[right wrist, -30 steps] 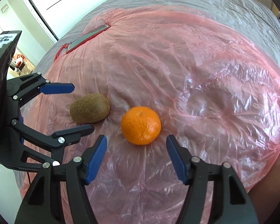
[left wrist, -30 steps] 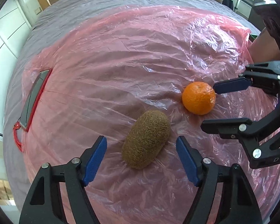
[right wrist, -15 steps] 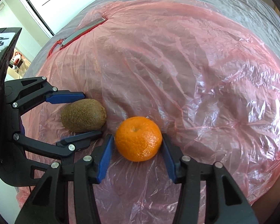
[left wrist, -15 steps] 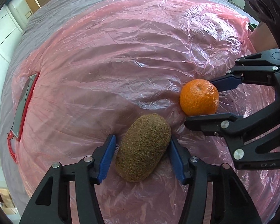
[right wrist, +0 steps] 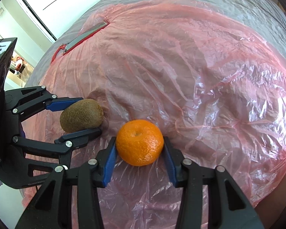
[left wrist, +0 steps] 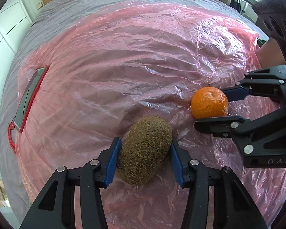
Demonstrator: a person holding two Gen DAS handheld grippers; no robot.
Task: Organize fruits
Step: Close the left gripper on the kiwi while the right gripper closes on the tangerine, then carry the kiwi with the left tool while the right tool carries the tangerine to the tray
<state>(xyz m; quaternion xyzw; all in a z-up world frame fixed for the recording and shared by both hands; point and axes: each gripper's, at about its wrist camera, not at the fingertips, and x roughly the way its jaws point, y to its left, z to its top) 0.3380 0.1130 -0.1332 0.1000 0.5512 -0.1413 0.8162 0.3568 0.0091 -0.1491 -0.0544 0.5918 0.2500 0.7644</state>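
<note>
A brown fuzzy kiwi [left wrist: 145, 149] sits between the blue pads of my left gripper [left wrist: 143, 157], which is shut on it just above the pink plastic sheet [left wrist: 123, 66]. An orange mandarin [right wrist: 140, 142] sits between the pads of my right gripper [right wrist: 140, 154], which is shut on it. The left wrist view shows the mandarin [left wrist: 209, 103] in the right gripper at the right. The right wrist view shows the kiwi [right wrist: 82, 115] in the left gripper at the left.
A crinkled pink plastic sheet [right wrist: 200, 76] covers the table over a clear grey one. A dark flat phone-like object with a red edge and cord [left wrist: 30, 95] lies at the sheet's left border, seen also in the right wrist view [right wrist: 85, 36].
Both grippers moved forward around their fruits and closed: the left on the kiwi, the right on the mandarin. Both fruits now look slightly raised from the sheet.
</note>
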